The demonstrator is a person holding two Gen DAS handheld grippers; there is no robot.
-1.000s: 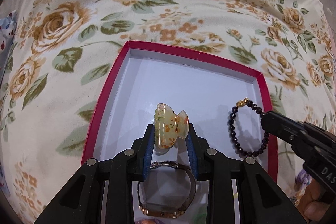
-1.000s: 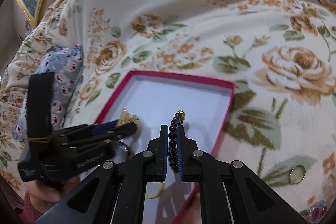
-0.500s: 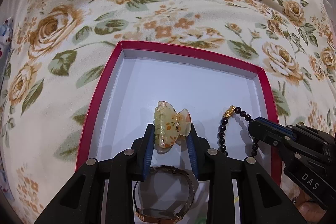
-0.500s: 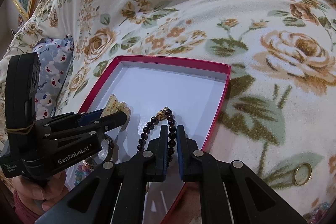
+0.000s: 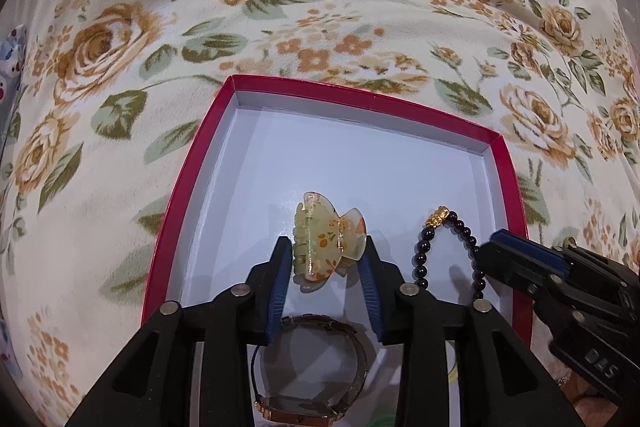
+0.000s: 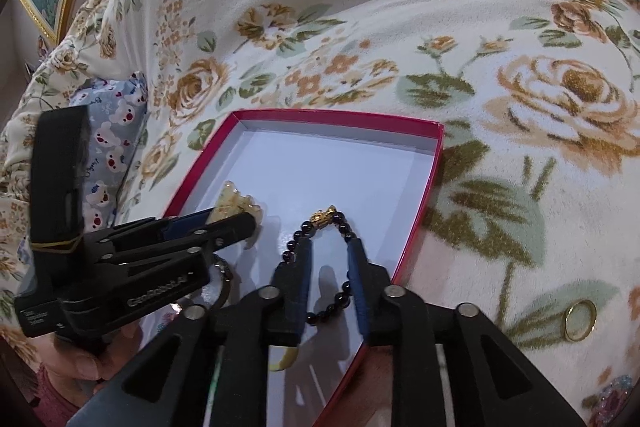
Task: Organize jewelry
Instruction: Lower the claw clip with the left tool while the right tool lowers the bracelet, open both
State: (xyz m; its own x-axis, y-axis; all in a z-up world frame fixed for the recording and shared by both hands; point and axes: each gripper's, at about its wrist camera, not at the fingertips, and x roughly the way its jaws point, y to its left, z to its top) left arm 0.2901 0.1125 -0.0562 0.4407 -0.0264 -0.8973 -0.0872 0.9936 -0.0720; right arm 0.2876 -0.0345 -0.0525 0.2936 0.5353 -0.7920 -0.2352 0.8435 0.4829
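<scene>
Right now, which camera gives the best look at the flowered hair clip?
The left wrist view: the hair clip sits in its centre, whole and face-on, between the open fingers of the left hand-held gripper. In the right wrist view, the hair clip appears edge-on, mostly hidden behind that gripper.

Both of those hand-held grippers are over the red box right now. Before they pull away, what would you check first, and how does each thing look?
1. Bead bracelet lying on the floor of the red box: ok.
2. Right hand-held gripper let go of the bracelet: ok, fingers spread, beads lying loose between them.
3. Hair claw clip resting in the box: ok.
4. Left hand-held gripper free of the clip: cannot tell; its fingers sit close at both sides.
5. Watch clear of the left fingers: cannot tell, partly hidden beneath them.
6. Everything boxed: not ok, a gold ring lies on the floral blanket.
</scene>
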